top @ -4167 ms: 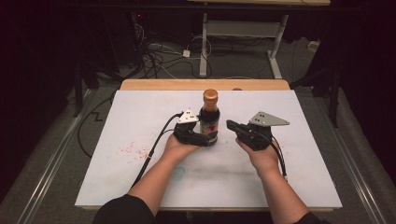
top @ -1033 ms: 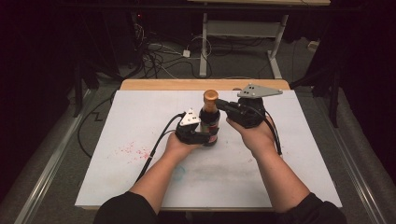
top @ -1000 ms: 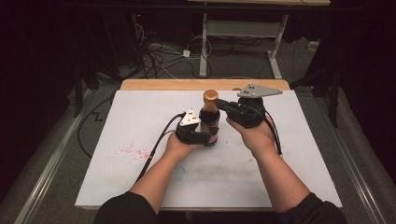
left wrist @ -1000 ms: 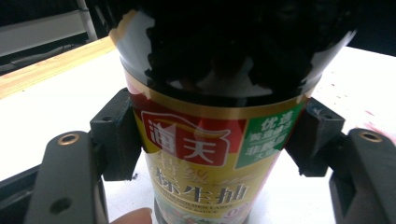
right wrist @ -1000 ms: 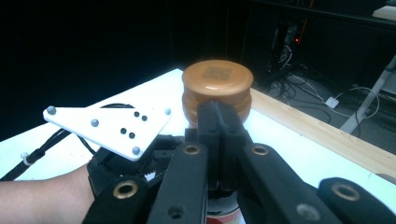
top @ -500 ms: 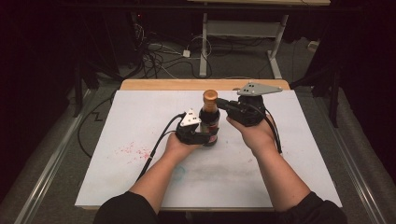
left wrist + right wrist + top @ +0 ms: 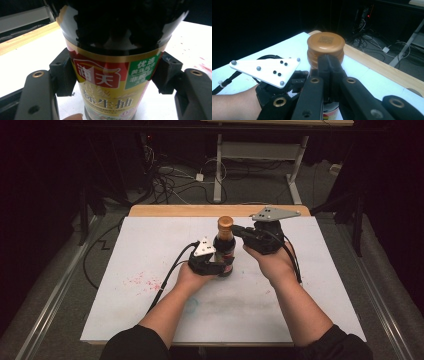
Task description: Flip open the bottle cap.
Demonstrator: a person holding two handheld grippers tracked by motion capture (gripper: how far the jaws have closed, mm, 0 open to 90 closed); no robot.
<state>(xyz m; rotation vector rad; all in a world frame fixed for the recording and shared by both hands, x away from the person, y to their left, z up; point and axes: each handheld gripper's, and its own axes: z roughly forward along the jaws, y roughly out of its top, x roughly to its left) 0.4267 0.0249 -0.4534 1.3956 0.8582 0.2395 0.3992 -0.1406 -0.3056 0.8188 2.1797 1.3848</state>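
A dark sauce bottle (image 7: 224, 251) with an orange-brown cap (image 7: 225, 222) stands upright on the white mat (image 7: 310, 285). My left gripper (image 7: 220, 265) is shut on its body. In the left gripper view both pads (image 7: 62, 72) press the red, gold and green label of the bottle (image 7: 110, 82). My right gripper (image 7: 236, 229) comes in from the right at neck height, shut with nothing between its jaws. In the right gripper view the right gripper's closed tips (image 7: 327, 61) sit just under the cap (image 7: 325, 43); whether they touch it I cannot tell.
A wooden table edge (image 7: 200, 210) runs along the far side of the mat. Red stains (image 7: 142, 281) mark the mat at the left. Cables (image 7: 170, 180) and desk legs (image 7: 295, 175) lie on the dark floor beyond. The left gripper's white plate (image 7: 267, 70) sits below the cap.
Since the earliest frame my right gripper has risen from the mat and moved left to the bottle's neck. Over the last second both hands and the bottle have held still.
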